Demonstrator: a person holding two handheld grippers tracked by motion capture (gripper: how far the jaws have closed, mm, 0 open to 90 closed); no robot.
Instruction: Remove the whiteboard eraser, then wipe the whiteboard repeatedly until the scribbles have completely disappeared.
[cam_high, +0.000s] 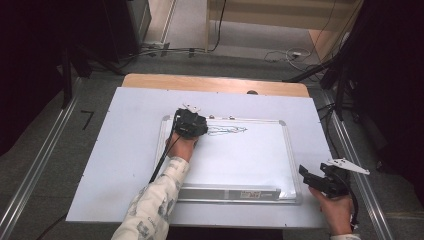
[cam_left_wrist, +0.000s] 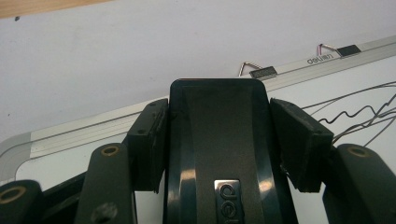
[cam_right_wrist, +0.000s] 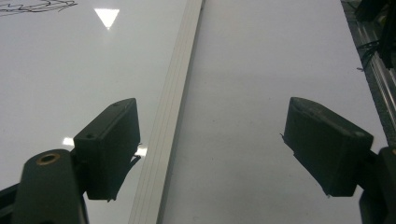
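left gripper (cam_high: 191, 123) jaws pinching the whiteboard eraser (cam_left_wrist: 218, 154) flat on the whiteboard (cam_high: 250, 160) to wipe scribbles (cam_high: 227, 131), right gripper (cam_high: 320, 181) jaws spread, idle.

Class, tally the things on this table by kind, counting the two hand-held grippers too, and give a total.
Whiteboards: 1, the whiteboard.
Erasers: 1, the black eraser clamped in the left gripper.
Metal hanging clips on the whiteboard's top frame: 2.
Grippers: 2, left, and right gripper with jaws apart.
Total: 6.

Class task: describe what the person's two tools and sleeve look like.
Both tools are black. The left tool trails a black cable along a pale patterned sleeve. The right tool carries a grey three-cornered plate. Its black blocky pads sit on rounded arms with brass-ringed holes.
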